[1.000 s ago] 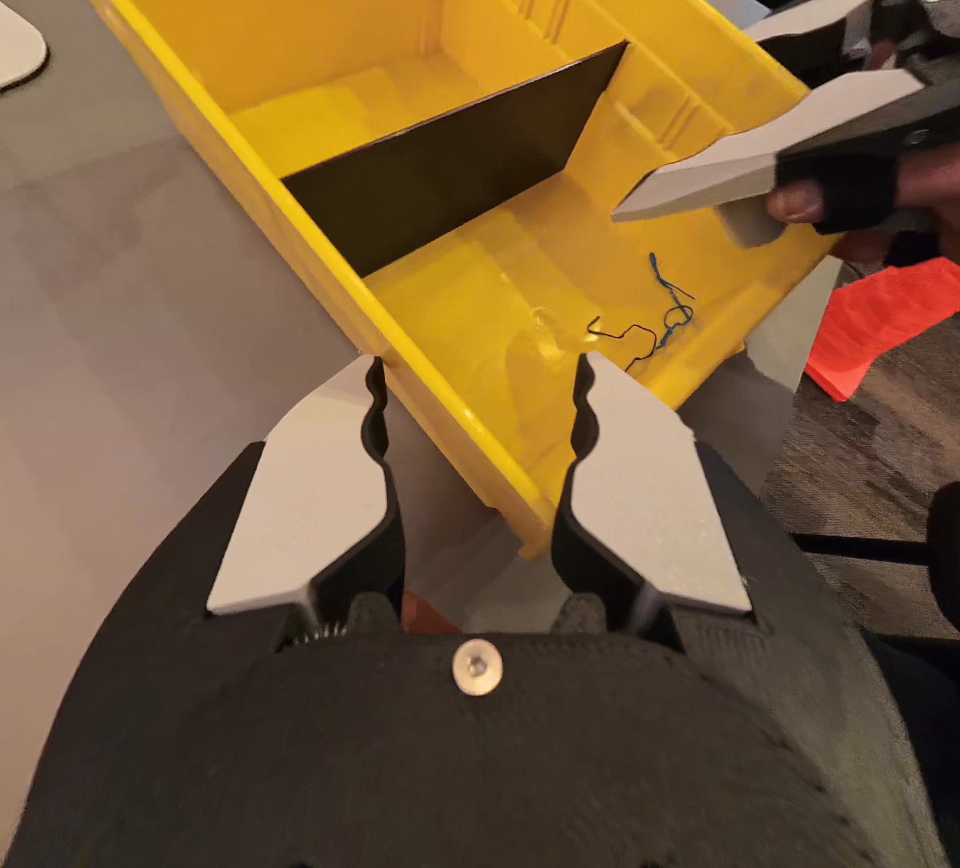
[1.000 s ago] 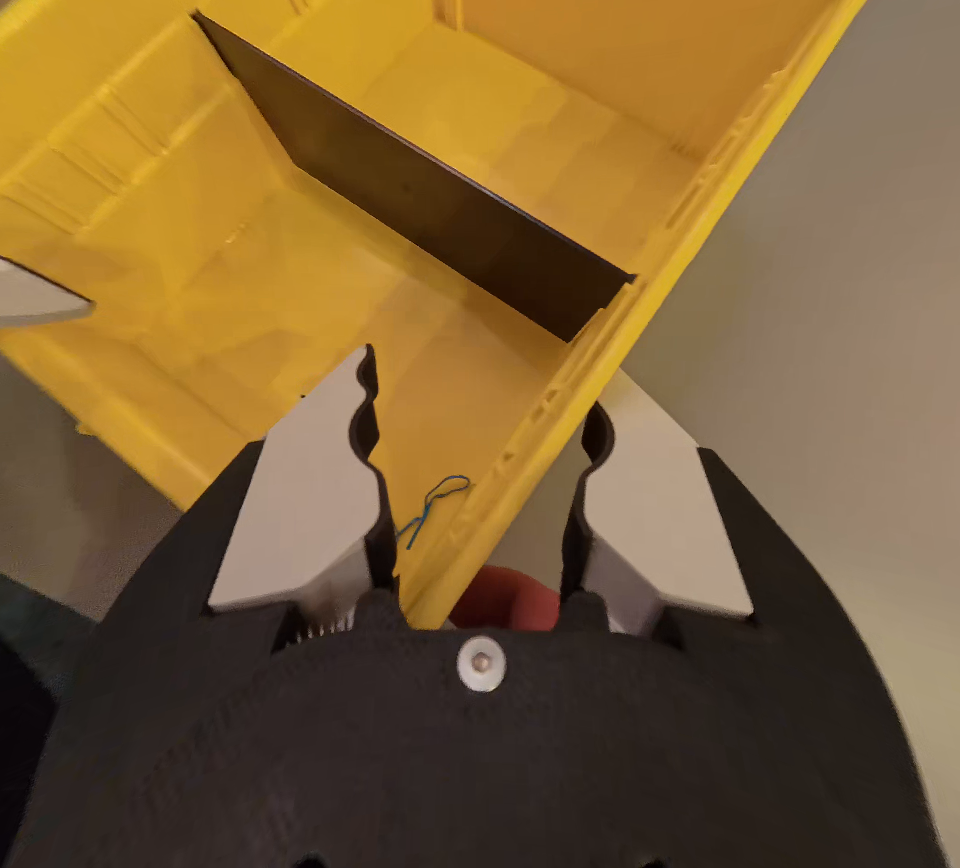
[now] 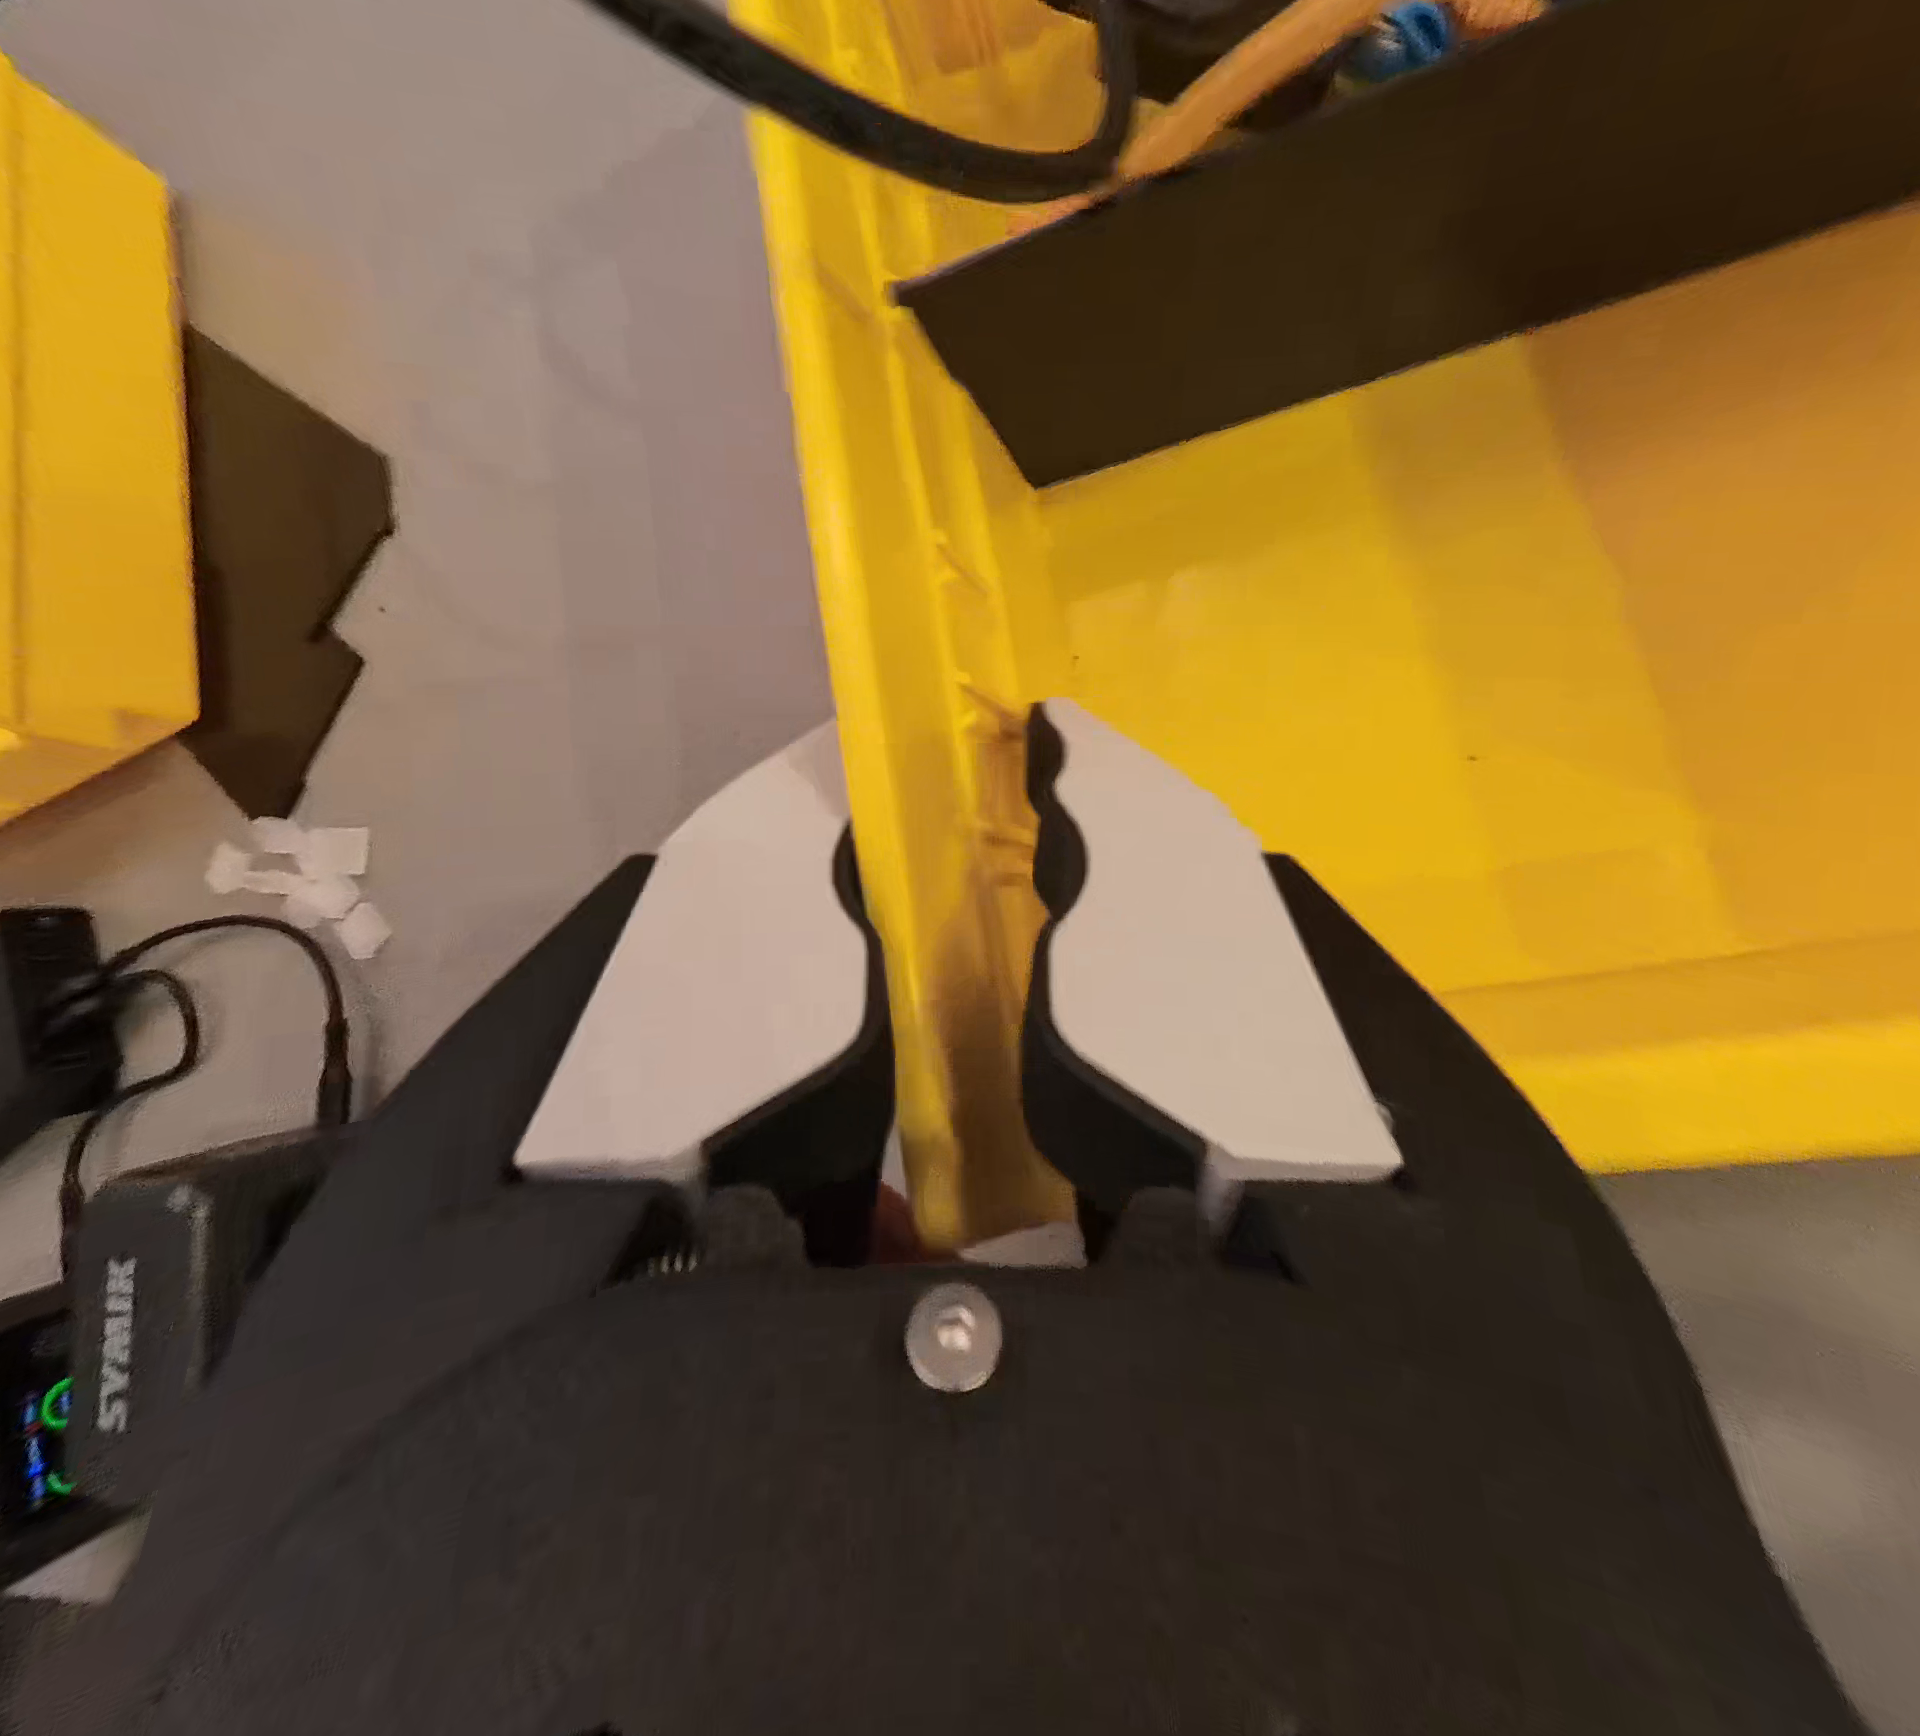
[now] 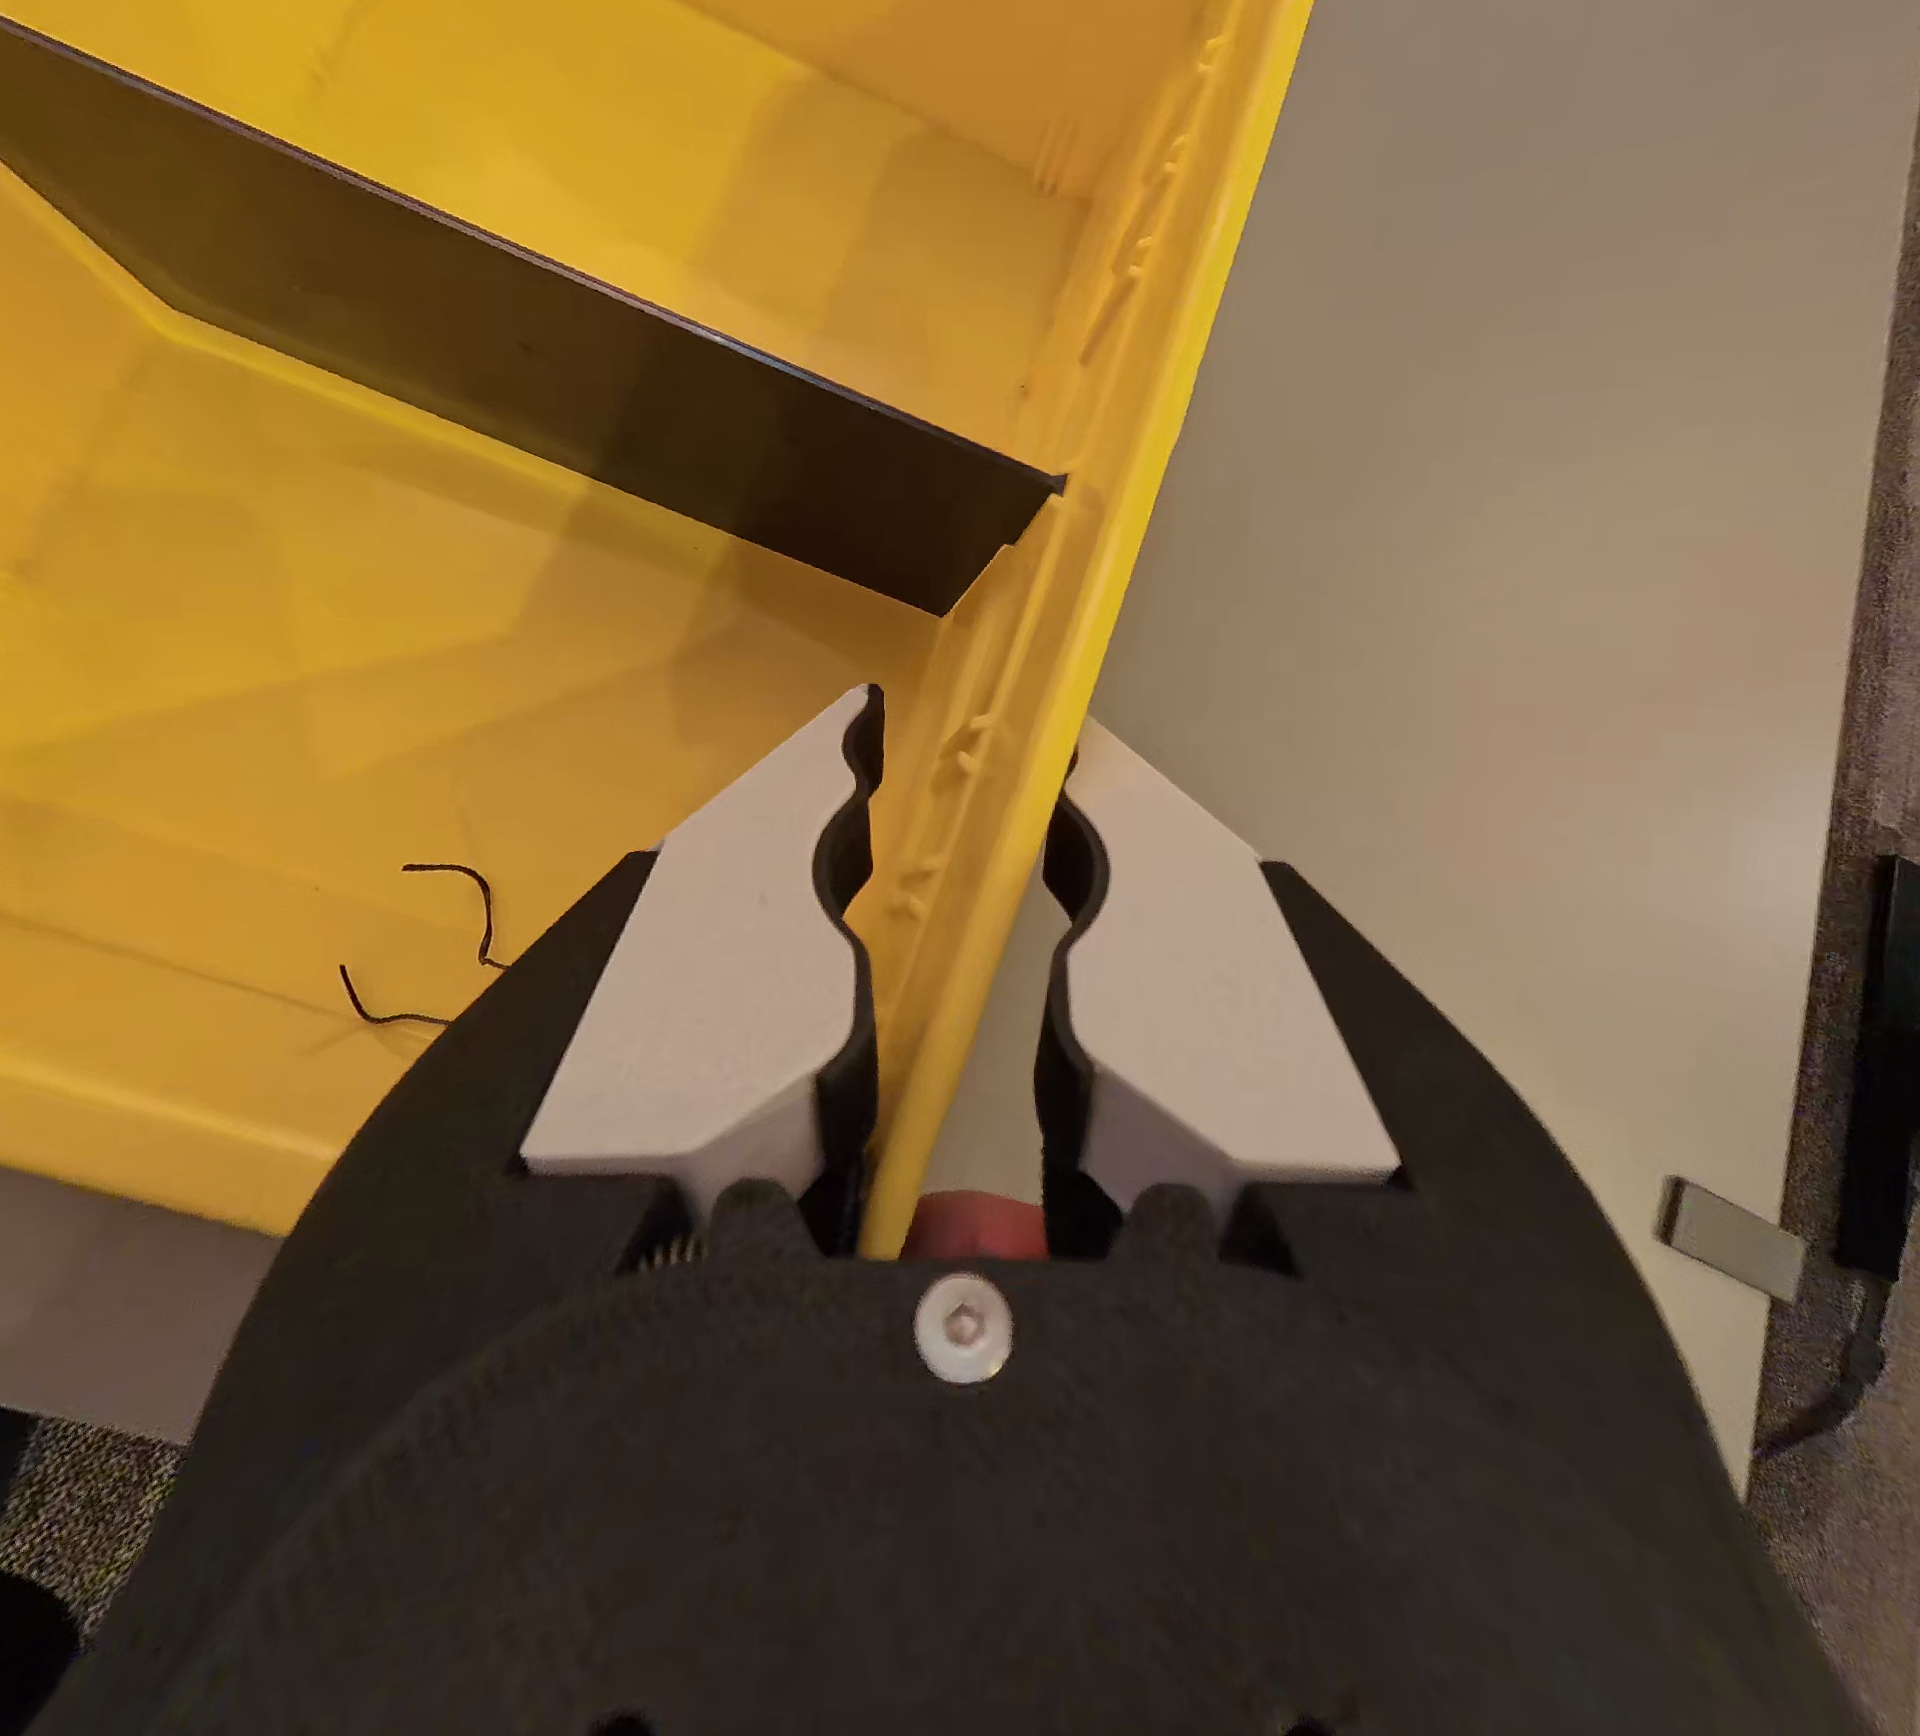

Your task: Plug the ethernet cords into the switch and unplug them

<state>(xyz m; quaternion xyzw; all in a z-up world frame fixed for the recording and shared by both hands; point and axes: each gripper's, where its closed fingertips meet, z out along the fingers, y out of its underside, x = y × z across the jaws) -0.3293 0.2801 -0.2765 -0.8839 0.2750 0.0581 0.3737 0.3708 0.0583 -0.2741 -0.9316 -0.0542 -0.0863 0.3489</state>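
On the desk (image 3: 540, 252), the left gripper (image 3: 940, 865) has its jaws closed on the left wall of the yellow bin (image 3: 1455, 751). Beyond the black divider (image 3: 1403, 284), the far compartment holds black, orange and blue ethernet cords (image 3: 1299, 34) beside a dark box, perhaps the switch; blur prevents certainty. The right gripper (image 4: 966, 813) clamps the bin's right wall, near the desk's right edge.
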